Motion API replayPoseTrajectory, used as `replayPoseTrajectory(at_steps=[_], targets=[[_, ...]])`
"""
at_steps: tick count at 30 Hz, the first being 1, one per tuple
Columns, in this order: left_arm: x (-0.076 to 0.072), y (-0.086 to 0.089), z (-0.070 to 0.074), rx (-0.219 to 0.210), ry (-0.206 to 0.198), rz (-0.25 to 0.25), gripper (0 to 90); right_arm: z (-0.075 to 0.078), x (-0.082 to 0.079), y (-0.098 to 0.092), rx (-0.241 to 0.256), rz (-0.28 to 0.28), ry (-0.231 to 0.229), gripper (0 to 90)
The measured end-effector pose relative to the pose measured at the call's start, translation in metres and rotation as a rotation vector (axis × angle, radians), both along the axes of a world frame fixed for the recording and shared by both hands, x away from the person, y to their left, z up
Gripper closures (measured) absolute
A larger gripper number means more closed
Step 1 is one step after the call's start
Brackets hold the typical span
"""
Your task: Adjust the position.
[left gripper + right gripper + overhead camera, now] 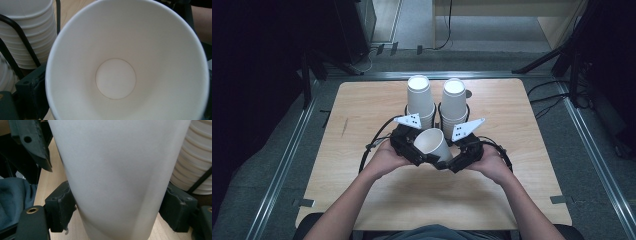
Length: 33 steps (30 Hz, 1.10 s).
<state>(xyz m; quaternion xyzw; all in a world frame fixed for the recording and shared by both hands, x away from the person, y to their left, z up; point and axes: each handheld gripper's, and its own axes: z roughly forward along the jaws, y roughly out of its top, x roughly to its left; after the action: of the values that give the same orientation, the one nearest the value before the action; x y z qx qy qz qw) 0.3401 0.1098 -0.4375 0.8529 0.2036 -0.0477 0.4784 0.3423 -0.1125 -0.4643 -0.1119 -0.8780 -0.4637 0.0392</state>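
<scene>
Cup: the loose paper cup [433, 143] lies tilted between your hands, above the bench [362, 115], just in front of two cup stacks [419, 100].
Axis: mouth faces your left gripper [408, 145], base towards your right.
Jaws: right gripper [462, 155] clamps the cup's wall; left, cannot tell.

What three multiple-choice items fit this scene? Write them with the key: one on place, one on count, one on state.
1. The single paper cup is:
A. on the floor
B. between the left gripper and right gripper
C. atop a stack

2. Stacks of paper cups on the table:
A. one
B. two
C. four

3. The single paper cup is:
A. full of liquid
B. crushed
C. empty

Key: B, the high view shows it held between both hands. B, a left stack and a right stack stand at the far side. C, the left gripper view shows its bare white bottom.
</scene>
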Motion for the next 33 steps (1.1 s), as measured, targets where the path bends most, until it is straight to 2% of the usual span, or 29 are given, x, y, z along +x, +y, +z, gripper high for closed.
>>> replayPoseTrajectory(at_steps=[2,3,11,12,14,16,21,23,26,28,31,33], targets=[[-0.001,0.001,0.001,-0.013,-0.014,0.013,5.4,0.0,0.0,0.001,-0.001,0.001,-0.007,21.6],[-0.002,0.0,0.001,-0.014,-0.009,0.019,6.1,0.0,0.0,0.001,-0.003,-0.002,-0.006,21.6],[-0.003,-0.001,0.002,0.058,-0.014,0.003,13.6,-0.002,0.0,0.002,-0.027,0.003,0.005,21.4],[-0.003,-0.002,0.002,0.066,-0.014,-0.001,13.6,-0.003,0.0,0.002,-0.032,0.004,0.021,20.7],[-0.003,-0.002,0.001,0.086,-0.02,0.0,13.7,-0.004,0.0,0.004,-0.043,0.001,0.052,13.8],[-0.003,-0.001,0.001,0.091,-0.012,-0.006,14.0,-0.006,0.001,0.005,-0.056,-0.01,0.08,12.4],[-0.001,0.002,0.003,0.106,-0.005,0.006,14.1,-0.003,0.001,0.002,-0.08,-0.032,0.062,12.2],[0.0,0.005,0.004,0.097,-0.001,0.006,14.1,-0.002,-0.001,0.0,-0.102,-0.052,0.041,12.3],[0.0,0.009,0.007,0.098,-0.009,0.015,14.1,-0.001,-0.003,-0.003,-0.12,-0.054,0.044,12.8],[0.0,0.011,0.008,0.113,-0.019,0.019,14.1,0.0,-0.003,-0.006,-0.125,-0.053,0.02,12.9],[0.001,0.013,0.009,0.124,-0.025,0.023,14.0,0.002,-0.004,-0.01,-0.127,-0.06,0.022,13.5],[0.0,0.014,0.009,0.147,-0.045,0.025,14.1,0.001,-0.004,-0.012,-0.132,-0.052,0.046,13.7]])
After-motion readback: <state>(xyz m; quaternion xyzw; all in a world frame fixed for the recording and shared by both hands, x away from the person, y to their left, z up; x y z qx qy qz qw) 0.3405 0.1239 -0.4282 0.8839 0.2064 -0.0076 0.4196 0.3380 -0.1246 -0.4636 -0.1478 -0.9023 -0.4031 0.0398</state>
